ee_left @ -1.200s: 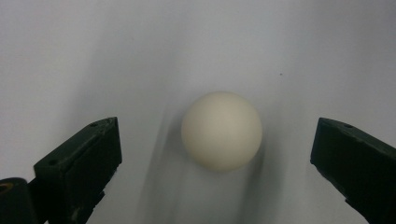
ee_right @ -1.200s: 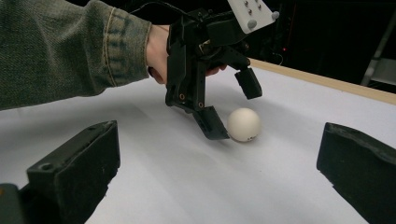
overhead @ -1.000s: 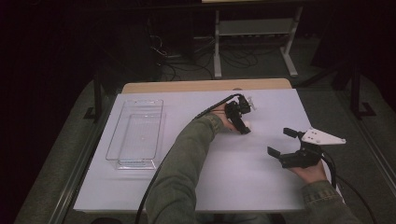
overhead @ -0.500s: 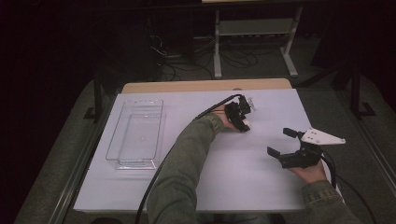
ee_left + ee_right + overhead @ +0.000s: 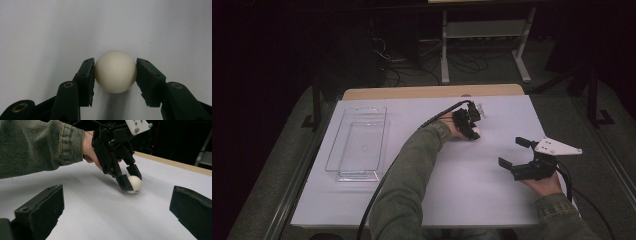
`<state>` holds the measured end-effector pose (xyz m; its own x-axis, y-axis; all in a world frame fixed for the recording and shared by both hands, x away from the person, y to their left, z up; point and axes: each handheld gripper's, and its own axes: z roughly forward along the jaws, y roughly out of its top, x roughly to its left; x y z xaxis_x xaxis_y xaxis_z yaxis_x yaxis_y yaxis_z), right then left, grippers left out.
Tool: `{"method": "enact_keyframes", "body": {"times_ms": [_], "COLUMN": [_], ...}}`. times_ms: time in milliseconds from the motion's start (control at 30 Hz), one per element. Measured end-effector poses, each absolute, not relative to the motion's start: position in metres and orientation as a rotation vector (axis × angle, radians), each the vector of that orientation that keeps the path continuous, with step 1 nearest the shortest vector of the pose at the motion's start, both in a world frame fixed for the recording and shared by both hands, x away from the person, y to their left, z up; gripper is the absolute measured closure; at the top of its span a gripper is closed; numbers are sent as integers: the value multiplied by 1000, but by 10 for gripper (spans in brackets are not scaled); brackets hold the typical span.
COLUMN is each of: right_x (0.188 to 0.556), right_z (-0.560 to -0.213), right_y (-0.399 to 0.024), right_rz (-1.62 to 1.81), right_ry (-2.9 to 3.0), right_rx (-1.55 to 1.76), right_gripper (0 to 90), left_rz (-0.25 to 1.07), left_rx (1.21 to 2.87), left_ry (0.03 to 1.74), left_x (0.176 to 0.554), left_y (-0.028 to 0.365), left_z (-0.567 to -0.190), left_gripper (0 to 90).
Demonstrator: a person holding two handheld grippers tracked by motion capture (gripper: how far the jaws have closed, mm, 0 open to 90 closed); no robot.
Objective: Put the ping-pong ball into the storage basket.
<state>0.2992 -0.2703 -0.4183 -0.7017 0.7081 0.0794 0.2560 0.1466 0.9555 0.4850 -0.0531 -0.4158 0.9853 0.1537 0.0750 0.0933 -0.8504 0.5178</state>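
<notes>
Now squeezed between the just-closed pads of the left claw (image 5: 115,72): white ball (image 5: 115,71), middle of the frame, on the table (image 5: 492,200); clear tray (image 5: 357,145) far left; right claw (image 5: 517,152) wide open, lower right

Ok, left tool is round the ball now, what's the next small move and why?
Probably lift straight up a little. The left tool has just closed and its pads press both sides of the white ball, which sits on the table. The clear tray lies apart, toward the table's left side, a likely place for it. The right tool waits open.
</notes>
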Motion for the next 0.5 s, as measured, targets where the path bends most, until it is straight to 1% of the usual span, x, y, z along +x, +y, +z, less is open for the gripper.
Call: {"method": "enact_keyframes", "body": {"times_ms": [500], "right_x": [298], "right_z": [-418], "right_y": [-270], "right_rz": [1570], "right_ry": [2033], "right_rx": [917], "right_gripper": [0], "left_rz": [181], "left_rx": [2581], "left_ry": [151], "left_x": [479], "left_y": [-45], "left_z": [-394], "left_gripper": [506]}}
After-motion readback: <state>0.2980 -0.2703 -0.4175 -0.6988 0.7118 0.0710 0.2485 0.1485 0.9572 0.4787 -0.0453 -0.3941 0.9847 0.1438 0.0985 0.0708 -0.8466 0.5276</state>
